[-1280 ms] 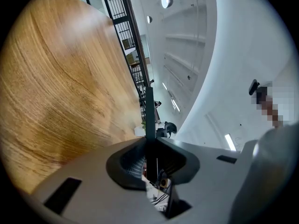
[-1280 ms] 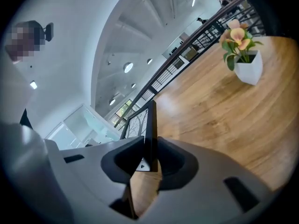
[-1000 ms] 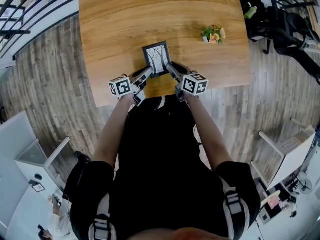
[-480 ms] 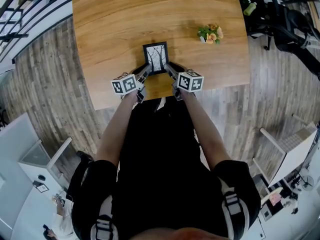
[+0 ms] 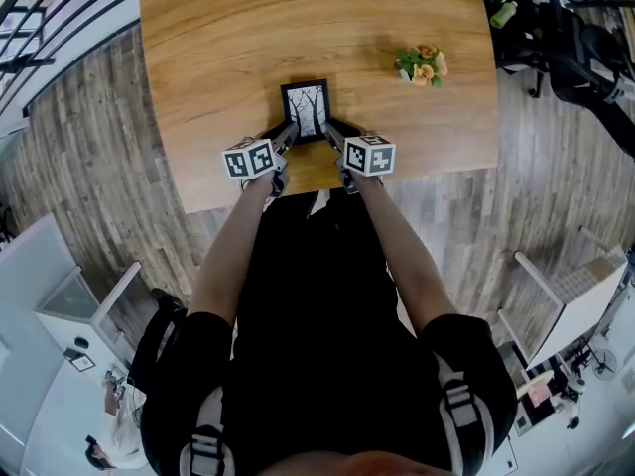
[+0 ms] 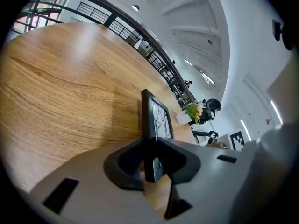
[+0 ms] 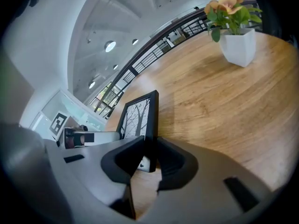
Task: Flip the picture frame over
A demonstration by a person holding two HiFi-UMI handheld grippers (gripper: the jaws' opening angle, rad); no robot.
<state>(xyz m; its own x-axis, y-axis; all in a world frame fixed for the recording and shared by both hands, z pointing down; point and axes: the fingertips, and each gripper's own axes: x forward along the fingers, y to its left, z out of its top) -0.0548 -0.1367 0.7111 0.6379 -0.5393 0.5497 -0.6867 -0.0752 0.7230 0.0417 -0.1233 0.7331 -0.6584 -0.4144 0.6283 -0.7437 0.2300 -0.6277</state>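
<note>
Picture frame point(image 5: 306, 110) gripped edgewise by left tongs point(image 5: 289, 133), jaws just opening slightly, and right tongs point(image 5: 329, 133), flower pot point(image 5: 421, 66) well aside

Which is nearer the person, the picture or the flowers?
The picture frame, black-edged with bare trees, is at the near edge of the table, right before the person. The potted flowers stand farther back, off to the right.

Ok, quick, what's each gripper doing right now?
Left gripper: holding the picture frame, jaws just eased open a little.
Right gripper: shut on the picture frame.
</note>
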